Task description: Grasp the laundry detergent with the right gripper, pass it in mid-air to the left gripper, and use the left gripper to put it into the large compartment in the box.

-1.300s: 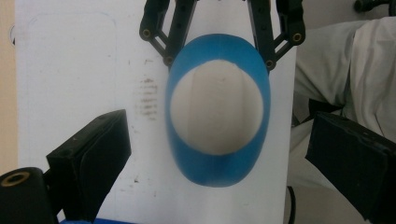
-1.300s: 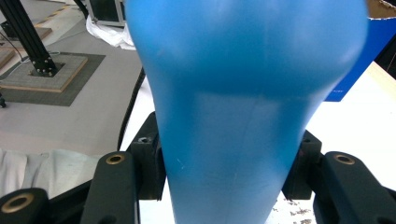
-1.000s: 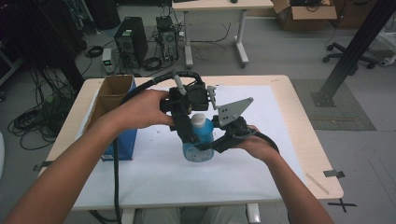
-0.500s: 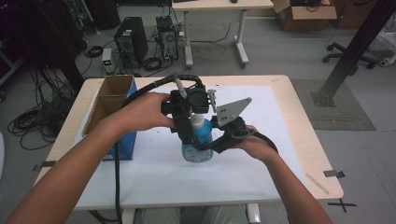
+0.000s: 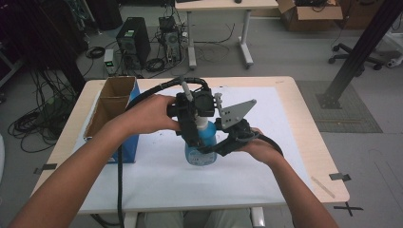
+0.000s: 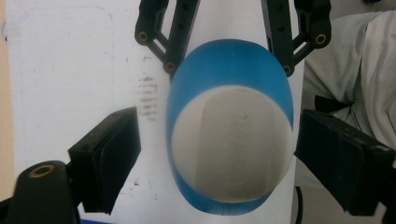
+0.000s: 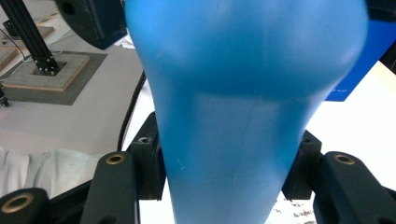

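Note:
A blue bottle [image 5: 202, 145] with a white cap [image 6: 229, 144] stands on the white sheet at the table's middle. My right gripper [image 5: 216, 148] comes in from the right, shut on the bottle's body [image 7: 243, 116], with its pads pressed against both sides. My left gripper [image 5: 197, 127] points straight down over the bottle's top. Its jaws have just been closing, and the cap sits between the two pads [image 6: 105, 156]. A gap still shows on the left side, so the left gripper [image 6: 224, 161] is open around the cap.
An open cardboard box [image 5: 111, 102] with a blue side stands at the table's left edge. A white sheet [image 5: 266, 166] covers most of the wooden table [image 5: 313, 142]. Cables trail from both grippers. A computer tower [image 5: 133, 42] sits on the floor behind.

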{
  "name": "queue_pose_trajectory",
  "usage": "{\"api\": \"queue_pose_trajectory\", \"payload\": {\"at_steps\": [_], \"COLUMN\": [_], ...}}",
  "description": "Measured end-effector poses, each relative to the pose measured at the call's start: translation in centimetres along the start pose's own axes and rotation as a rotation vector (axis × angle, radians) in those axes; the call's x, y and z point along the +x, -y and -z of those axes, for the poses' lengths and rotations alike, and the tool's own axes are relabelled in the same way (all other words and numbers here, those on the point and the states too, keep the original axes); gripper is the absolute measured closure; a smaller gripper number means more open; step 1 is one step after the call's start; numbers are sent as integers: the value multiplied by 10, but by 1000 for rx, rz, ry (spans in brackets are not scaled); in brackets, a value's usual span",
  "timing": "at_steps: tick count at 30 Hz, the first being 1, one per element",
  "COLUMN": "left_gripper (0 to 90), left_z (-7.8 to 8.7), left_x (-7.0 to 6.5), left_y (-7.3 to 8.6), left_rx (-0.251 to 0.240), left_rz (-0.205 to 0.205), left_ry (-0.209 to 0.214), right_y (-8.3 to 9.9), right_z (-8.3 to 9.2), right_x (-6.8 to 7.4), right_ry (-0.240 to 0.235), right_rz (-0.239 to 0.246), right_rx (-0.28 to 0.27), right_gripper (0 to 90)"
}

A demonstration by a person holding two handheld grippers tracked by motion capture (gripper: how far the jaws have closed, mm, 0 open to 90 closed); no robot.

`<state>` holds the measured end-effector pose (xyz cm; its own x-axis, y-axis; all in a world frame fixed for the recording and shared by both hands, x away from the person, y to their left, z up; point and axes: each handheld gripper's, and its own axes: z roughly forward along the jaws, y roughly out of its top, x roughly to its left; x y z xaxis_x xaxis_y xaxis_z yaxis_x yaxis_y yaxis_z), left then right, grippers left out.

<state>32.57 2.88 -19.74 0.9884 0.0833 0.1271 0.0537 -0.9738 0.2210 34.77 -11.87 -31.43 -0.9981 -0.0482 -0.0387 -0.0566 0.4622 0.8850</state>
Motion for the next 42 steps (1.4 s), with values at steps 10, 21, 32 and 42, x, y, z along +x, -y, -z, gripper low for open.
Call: {"api": "queue_pose_trajectory", "payload": {"at_steps": [10,21,32,42], "left_gripper": [187,237,296,366], "left_z": [-1,-3,-3,-4], "left_x": [1,0,-1,-1], "left_y": [1,-1,-3,-3], "left_rx": [3,11,7,8], "left_rz": [8,5,-1,-3], "left_ry": [8,10,8,8], "right_y": [0,0,-1,-1], "right_z": [-1,-1,0,0], "right_x": [0,-1,0,-1], "right_ry": [-1,0,1,1], "right_rz": [-1,0,0,2], "right_rx": [1,1,-4,-7], "right_gripper": [451,451,451,451]}}
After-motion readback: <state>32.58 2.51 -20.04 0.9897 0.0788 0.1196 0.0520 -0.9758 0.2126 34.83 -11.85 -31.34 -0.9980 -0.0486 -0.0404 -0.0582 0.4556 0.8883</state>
